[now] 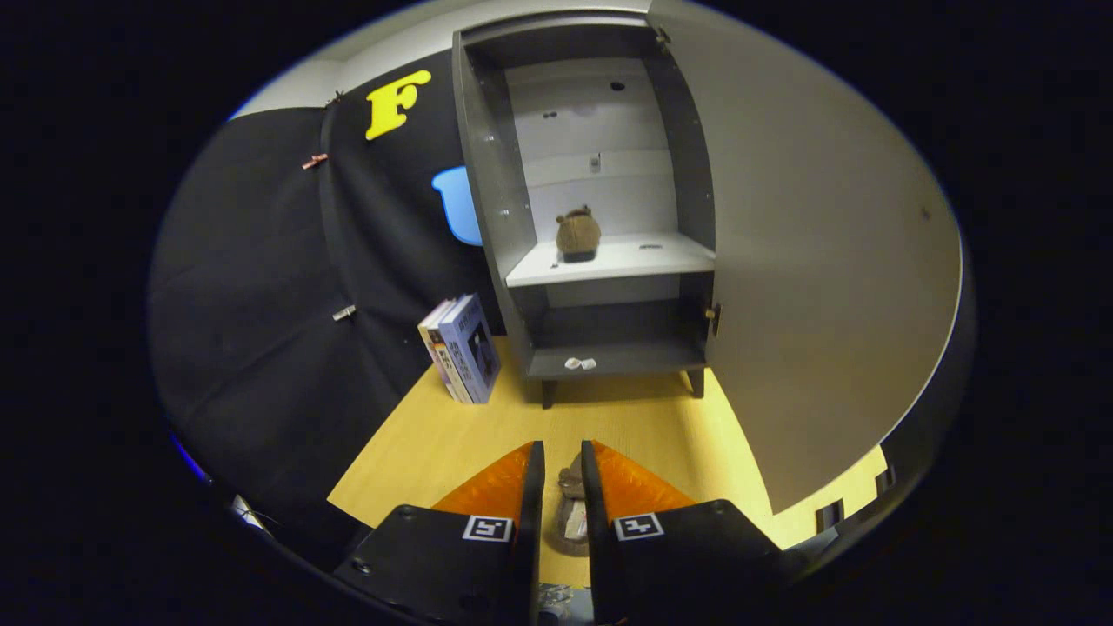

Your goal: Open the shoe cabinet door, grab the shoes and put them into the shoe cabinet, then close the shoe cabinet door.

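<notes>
Tool (563,474) narrowed on a brown shoe (571,504) gripped between its fingers above the desk (435,443), shoe cabinet (600,226) beyond, door (809,261) opened wide, second shoe (577,233) placed on middle shelf, books (461,348) leaned beside cabinet.

matt grey cabinet (600,261), fuzzy cloth-like shoe (577,233), smooth wood-grain floor (435,443), glossy books (461,348)

The gripper view looks forward and slightly down along the gripper (563,461), from above the yellow floor (435,435). It faces the open shoe cabinet (609,261) a short way off; its swung door (826,261) looms near on the right.
</notes>
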{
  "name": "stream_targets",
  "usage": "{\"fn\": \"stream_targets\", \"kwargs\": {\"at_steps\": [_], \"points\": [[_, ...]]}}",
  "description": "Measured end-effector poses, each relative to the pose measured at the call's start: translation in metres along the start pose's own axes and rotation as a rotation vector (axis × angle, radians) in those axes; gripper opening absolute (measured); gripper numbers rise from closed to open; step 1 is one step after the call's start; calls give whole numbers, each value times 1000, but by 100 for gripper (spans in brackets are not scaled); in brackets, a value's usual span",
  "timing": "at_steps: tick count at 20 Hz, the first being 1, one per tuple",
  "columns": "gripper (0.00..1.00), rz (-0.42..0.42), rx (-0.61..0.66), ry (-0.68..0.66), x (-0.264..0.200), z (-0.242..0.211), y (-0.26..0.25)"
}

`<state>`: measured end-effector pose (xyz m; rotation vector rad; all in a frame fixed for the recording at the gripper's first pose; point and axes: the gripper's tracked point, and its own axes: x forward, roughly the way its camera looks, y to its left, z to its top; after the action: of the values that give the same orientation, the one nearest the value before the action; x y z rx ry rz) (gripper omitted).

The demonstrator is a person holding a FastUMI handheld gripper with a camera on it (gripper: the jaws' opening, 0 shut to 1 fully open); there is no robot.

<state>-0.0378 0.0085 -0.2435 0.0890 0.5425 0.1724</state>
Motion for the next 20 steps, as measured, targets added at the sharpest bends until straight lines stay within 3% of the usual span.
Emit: {"fn": "stream_targets", "kwargs": {"at_steps": [10,20], "points": [[27,-116,77,333,86,-142,-7],[24,-113,96,459,143,-220,-16]]}}
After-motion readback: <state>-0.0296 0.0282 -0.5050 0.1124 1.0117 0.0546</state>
